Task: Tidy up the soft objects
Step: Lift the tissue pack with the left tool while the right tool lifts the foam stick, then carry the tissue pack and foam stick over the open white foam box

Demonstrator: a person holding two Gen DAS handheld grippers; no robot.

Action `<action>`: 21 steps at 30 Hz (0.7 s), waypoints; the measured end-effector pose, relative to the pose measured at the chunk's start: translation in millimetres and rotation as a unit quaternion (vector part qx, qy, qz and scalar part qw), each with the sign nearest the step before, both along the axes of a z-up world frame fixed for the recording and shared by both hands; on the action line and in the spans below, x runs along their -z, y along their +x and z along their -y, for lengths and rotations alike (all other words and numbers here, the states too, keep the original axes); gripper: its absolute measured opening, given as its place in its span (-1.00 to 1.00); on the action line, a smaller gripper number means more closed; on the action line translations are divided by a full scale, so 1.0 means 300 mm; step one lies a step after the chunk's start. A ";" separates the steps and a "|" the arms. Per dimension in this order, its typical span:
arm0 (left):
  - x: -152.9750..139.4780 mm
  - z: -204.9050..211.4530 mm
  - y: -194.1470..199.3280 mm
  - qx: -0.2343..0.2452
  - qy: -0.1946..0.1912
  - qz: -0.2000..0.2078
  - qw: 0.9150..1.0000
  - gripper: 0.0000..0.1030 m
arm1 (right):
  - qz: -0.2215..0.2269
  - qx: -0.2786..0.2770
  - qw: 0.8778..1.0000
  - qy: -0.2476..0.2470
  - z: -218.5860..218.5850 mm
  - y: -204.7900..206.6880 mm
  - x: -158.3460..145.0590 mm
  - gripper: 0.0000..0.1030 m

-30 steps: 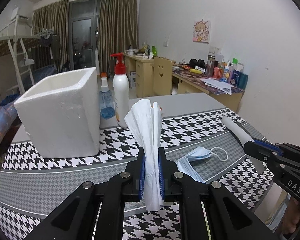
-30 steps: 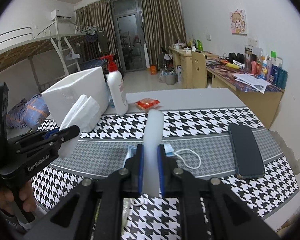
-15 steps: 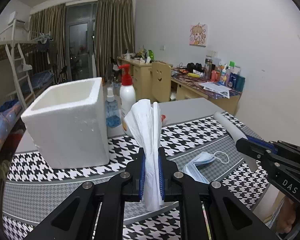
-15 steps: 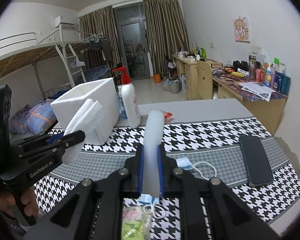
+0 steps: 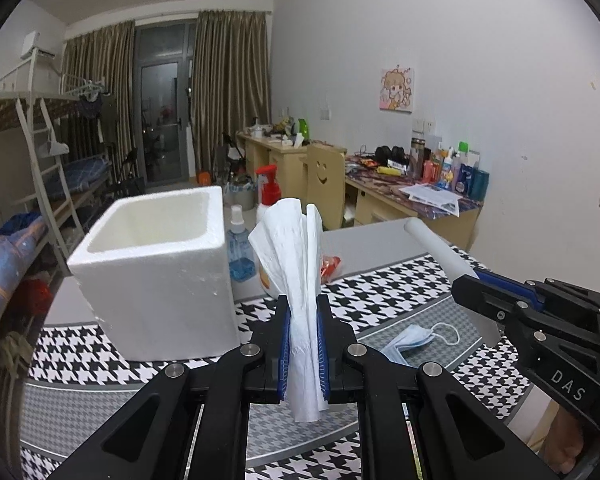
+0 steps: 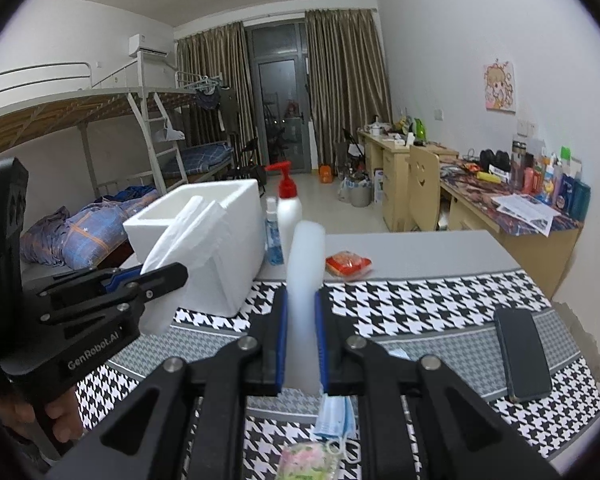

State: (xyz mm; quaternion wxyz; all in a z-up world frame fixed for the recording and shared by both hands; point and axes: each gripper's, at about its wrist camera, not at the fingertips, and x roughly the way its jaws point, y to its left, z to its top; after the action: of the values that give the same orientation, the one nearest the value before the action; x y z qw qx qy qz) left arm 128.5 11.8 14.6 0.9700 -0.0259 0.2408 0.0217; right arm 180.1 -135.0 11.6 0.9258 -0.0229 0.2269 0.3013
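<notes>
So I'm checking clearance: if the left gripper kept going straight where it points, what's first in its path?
Probably the red-capped pump bottle behind the held tissue; the foam box sits left of that line. Depth is unclear.

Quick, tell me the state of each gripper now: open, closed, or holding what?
Left gripper: closed on the folded white tissue.
Right gripper: closed on the white foam piece.

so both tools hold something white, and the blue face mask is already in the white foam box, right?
No: the blue face mask lies on the houndstooth tablecloth, outside the white foam box, per the left wrist view. Left tool and right tool do hold white items.
</notes>
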 end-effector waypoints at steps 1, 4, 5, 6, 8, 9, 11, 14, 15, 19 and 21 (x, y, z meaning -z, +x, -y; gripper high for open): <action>-0.006 -0.006 -0.006 -0.001 0.001 0.004 1.000 -0.76 | 0.001 0.000 1.000 0.000 -0.005 -0.002 -0.003 -0.68; -0.018 -0.022 -0.019 -0.005 0.005 0.012 1.000 -0.76 | 0.004 0.002 1.000 0.000 -0.018 -0.001 -0.011 -0.68; -0.023 -0.028 -0.021 -0.008 0.005 0.014 1.000 -0.76 | 0.004 0.003 1.000 0.000 -0.022 0.000 -0.012 -0.68; -0.027 -0.036 -0.024 -0.010 0.004 0.017 1.000 -0.76 | 0.005 0.003 1.000 -0.001 -0.025 -0.001 -0.014 -0.68; -0.034 -0.049 -0.026 -0.015 0.005 0.021 1.000 -0.76 | 0.007 0.001 1.000 -0.003 -0.034 0.001 -0.020 -0.68; -0.037 -0.058 -0.024 -0.017 0.004 0.022 1.000 -0.76 | 0.008 -0.001 1.000 -0.002 -0.040 0.002 -0.023 -0.68; -0.040 -0.071 -0.024 -0.019 0.003 0.023 1.000 -0.76 | 0.007 -0.002 1.000 -0.003 -0.054 0.006 -0.030 -0.68; -0.046 -0.096 -0.025 -0.025 0.002 0.028 0.999 -0.76 | 0.009 -0.004 1.000 -0.007 -0.076 0.008 -0.038 -0.68; -0.049 -0.108 -0.026 -0.028 0.001 0.029 0.999 -0.76 | 0.010 -0.005 1.000 -0.007 -0.085 0.007 -0.044 -0.68; -0.063 -0.152 -0.030 -0.039 -0.004 0.035 0.999 -0.76 | 0.014 -0.017 1.000 -0.006 -0.108 0.002 -0.056 -0.68; -0.073 -0.177 -0.030 -0.046 -0.002 0.039 0.998 -0.76 | 0.017 -0.018 1.000 -0.008 -0.126 0.003 -0.064 -0.68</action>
State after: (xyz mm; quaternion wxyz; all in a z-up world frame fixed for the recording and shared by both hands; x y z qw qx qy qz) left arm 119.5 64.9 36.4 0.9764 -0.0398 0.2018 0.0652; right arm 181.0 -97.1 30.7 0.9236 -0.0401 0.2133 0.3160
